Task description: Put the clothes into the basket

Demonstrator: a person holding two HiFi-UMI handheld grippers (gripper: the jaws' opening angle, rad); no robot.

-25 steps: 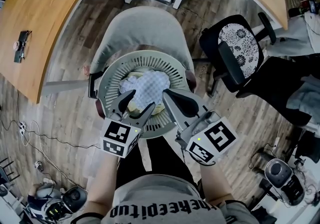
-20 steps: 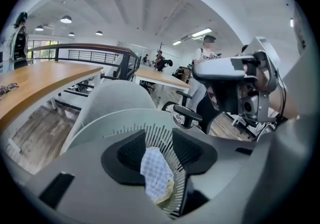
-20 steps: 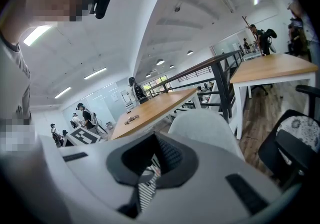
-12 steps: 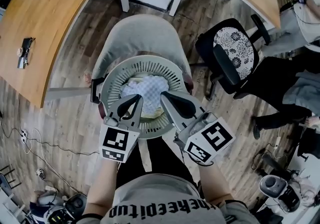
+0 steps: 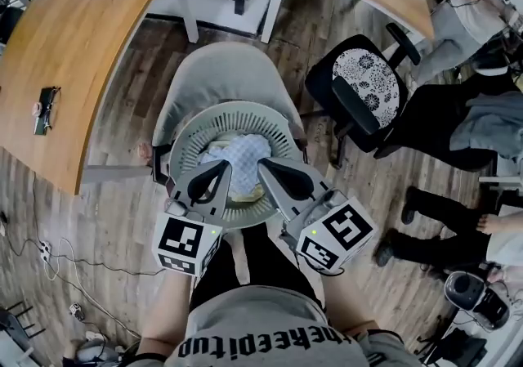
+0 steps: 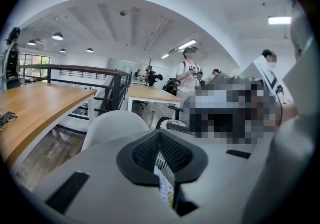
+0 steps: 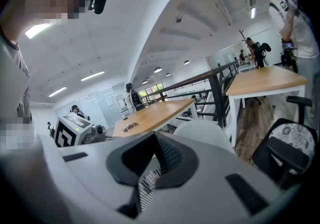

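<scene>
Nearest us, the left gripper, open a second ago, has shut on nothing and lifted; the right gripper is likewise closed and empty. Just beyond, the clothes lie in the basket, so we judge the task done. The basket rests on a grey chair over plank floor, with a wooden desk beyond.

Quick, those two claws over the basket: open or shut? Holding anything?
Left gripper: closed, nothing between its jaws.
Right gripper: closed, nothing between its jaws.
</scene>
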